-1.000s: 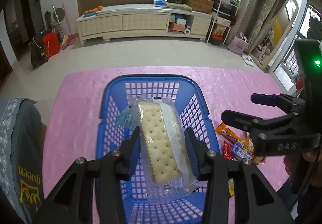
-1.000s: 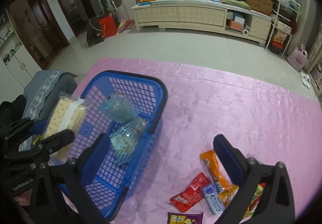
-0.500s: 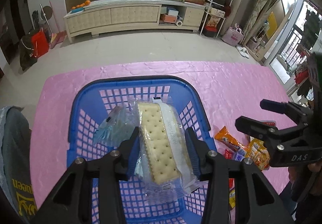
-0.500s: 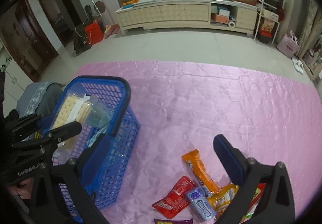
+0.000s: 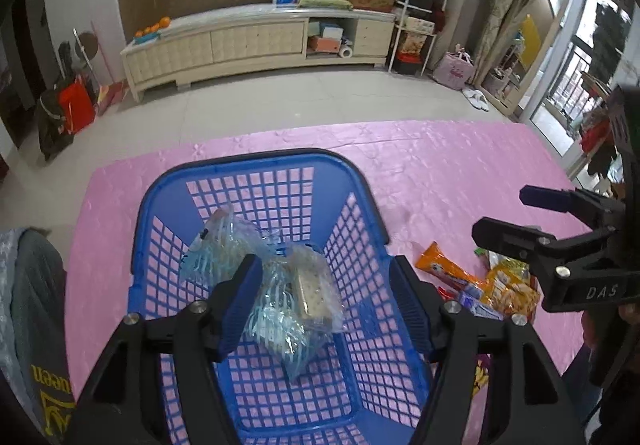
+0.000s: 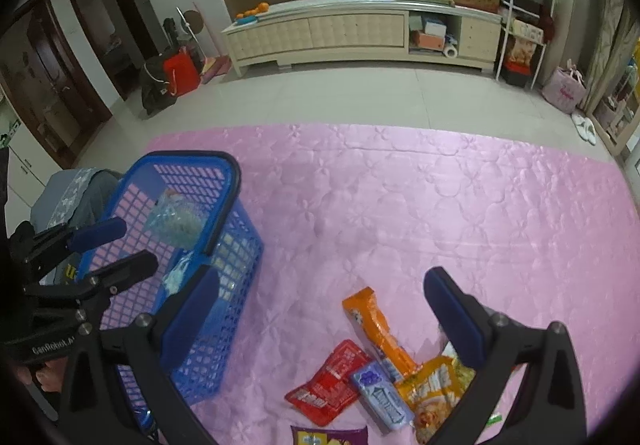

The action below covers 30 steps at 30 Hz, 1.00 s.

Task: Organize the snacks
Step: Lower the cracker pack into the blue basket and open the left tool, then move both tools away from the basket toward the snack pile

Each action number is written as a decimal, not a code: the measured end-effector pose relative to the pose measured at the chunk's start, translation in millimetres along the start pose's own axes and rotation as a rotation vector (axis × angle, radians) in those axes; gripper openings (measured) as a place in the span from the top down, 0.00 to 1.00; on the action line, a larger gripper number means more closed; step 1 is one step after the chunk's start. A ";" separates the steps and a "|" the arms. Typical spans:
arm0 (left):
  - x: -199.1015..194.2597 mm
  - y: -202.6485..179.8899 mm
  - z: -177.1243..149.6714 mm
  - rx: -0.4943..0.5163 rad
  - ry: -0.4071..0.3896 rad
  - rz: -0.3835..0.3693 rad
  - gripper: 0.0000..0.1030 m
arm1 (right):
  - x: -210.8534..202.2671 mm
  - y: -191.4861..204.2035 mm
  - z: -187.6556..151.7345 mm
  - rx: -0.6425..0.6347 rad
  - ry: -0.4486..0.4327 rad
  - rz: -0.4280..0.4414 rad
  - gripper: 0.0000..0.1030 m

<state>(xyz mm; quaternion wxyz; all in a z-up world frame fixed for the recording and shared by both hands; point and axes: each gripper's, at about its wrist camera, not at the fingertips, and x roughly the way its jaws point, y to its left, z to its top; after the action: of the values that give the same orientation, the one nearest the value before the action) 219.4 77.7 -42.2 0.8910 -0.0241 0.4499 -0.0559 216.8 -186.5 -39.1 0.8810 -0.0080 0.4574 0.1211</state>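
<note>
A blue basket [image 5: 260, 165] stands on the pink cloth [image 6: 440, 205]. In it lie a clear packet of crackers [image 5: 310, 289] and blue-patterned clear bags [image 5: 224, 245]. My left gripper [image 5: 326, 277] hangs over the basket with its jaws opening. The cracker packet lies loose below them, touching neither pad. My right gripper [image 6: 320, 283] stands open with nothing between its fingers, above a pile of loose snacks. The pile holds an orange packet [image 6: 376, 329], a red packet [image 6: 330, 381], a small lilac packet [image 6: 380, 395] and a yellow bag [image 6: 436, 389]. The basket [image 6: 224, 185] is to its left.
A purple packet [image 6: 328, 435] lies at the near edge of the cloth. A person's grey clothing [image 5: 36, 325] is close to the basket's left side. Tiled floor and a long cream cabinet [image 5: 256, 41] lie beyond the cloth.
The left jaws have spread and the cracker packet has dropped from them into the basket. The right gripper has shifted right, from the basket toward the snack pile.
</note>
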 end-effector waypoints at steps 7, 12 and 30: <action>-22.1 -20.0 -12.4 0.050 -0.014 0.004 0.31 | -29.5 0.0 -11.8 0.004 -0.022 -0.001 0.00; -41.7 -32.4 -16.3 0.053 -0.055 -0.019 0.31 | -51.3 -1.5 -24.3 0.006 -0.040 -0.015 0.00; -69.6 -97.9 -23.0 0.087 -0.130 -0.074 0.02 | -119.9 -51.4 -68.7 0.027 -0.109 -0.114 0.00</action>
<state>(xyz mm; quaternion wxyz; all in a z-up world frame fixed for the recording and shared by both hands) 152.3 -10.8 8.9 0.9158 -0.0056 0.3873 -0.1066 106.7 -269.7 12.8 0.9100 -0.0155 0.4092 0.0646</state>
